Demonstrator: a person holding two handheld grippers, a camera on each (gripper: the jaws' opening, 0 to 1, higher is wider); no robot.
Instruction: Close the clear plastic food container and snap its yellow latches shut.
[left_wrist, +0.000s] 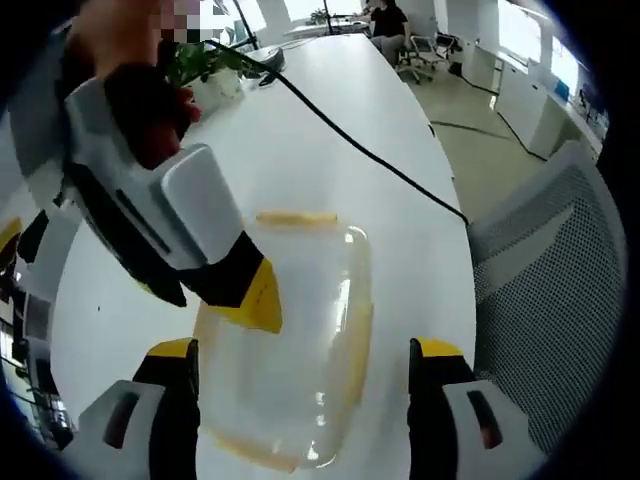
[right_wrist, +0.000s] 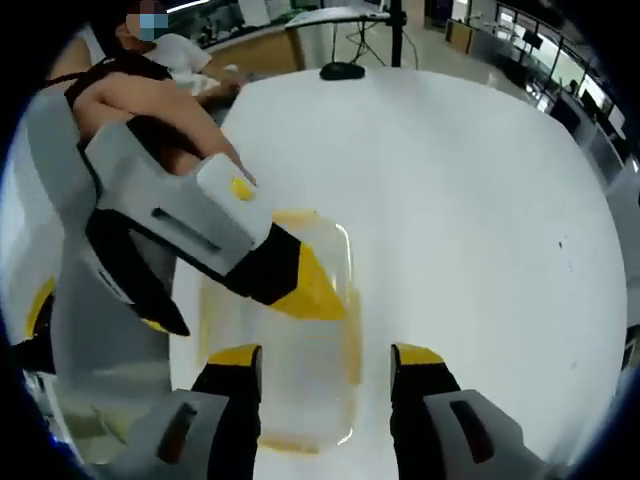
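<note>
**Container lidded on the table, both grippers over it**

Your clear plastic food container (left_wrist: 290, 340) sits flat on the white table (left_wrist: 330, 130), lid on. Yellow latches show along its edges: one at the far end (left_wrist: 297, 217), one on the long side (left_wrist: 357, 335).

Left gripper view: your left gripper (left_wrist: 303, 352) has its jaws spread wide apart, yellow-tipped, straddling the near end of the container. Nothing is clamped between them. Your right gripper (left_wrist: 262, 298) reaches in from the upper left, its yellow tip down on the lid near the left edge. From this angle you can't tell whether its jaws are apart or together.

Right gripper view: your right gripper (right_wrist: 326, 355) has its jaws apart too, one on each side of the container (right_wrist: 290, 350), gripping nothing. The left gripper (right_wrist: 312, 285) comes in from the left with its yellow tip resting on the lid top.

A black cable (left_wrist: 370, 155) runs across the table past the container. A potted plant (left_wrist: 205, 60) stands at the far left of the table, and a mesh office chair (left_wrist: 560, 300) sits just off its right edge. A black mouse-like object (right_wrist: 343, 71) lies at the far end of the table in the right gripper view.
</note>
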